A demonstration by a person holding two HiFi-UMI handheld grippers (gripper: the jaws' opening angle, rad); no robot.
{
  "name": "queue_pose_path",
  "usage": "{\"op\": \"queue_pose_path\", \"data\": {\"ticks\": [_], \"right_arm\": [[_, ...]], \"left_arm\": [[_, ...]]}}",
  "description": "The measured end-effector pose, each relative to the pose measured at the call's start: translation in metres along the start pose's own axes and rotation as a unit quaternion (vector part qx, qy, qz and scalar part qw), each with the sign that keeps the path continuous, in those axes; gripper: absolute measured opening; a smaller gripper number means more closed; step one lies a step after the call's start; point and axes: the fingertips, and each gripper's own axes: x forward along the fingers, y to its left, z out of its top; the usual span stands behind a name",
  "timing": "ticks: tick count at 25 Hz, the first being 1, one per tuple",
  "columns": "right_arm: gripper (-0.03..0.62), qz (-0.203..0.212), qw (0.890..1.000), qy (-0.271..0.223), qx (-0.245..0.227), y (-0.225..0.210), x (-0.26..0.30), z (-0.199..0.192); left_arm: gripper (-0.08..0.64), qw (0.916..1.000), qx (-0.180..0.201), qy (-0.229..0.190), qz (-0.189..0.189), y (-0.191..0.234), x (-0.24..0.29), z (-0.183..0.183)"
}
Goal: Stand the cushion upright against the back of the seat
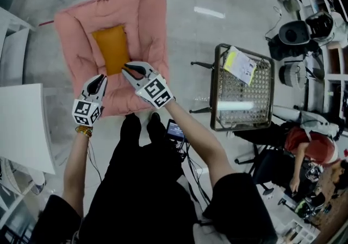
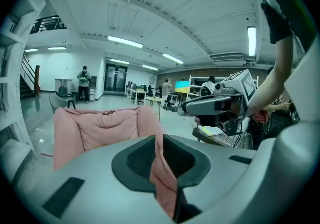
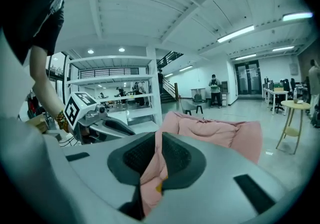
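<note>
A flat orange cushion [image 1: 111, 47] lies in the middle of a puffy pink seat [image 1: 147, 14] on the floor. My left gripper [image 1: 101, 79] is at the seat's near edge, left of the orange cushion's lower end. My right gripper [image 1: 126, 68] is just below that end. In the left gripper view a fold of pink fabric [image 2: 162, 173] is pinched between the pads of the left gripper [image 2: 159, 140]. In the right gripper view the right gripper [image 3: 159, 140] grips pink fabric [image 3: 150, 178] too, with a sliver of orange beside it. The seat's back [image 3: 215, 128] rises beyond.
A wire-mesh metal chair [image 1: 242, 88] with a paper on it stands right of the seat. A white table [image 1: 22, 123] is at the left. A seated person [image 1: 304, 145] and machines fill the right side. My legs stand just before the seat.
</note>
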Motion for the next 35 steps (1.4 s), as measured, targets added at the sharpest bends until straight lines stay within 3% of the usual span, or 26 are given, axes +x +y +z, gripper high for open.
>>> {"op": "queue_pose_path", "data": {"ticks": [13, 35], "right_arm": [[0.015, -0.003, 0.998, -0.061, -0.015, 0.046, -0.069, 0.039], [0.014, 0.026, 0.997, -0.064, -0.037, 0.084, -0.105, 0.028]], "left_arm": [[0.015, 0.9954, 0.058, -0.075, 0.017, -0.077, -0.046, 0.064], [0.012, 0.9950, 0.045, -0.074, 0.050, -0.119, -0.073, 0.045]]}}
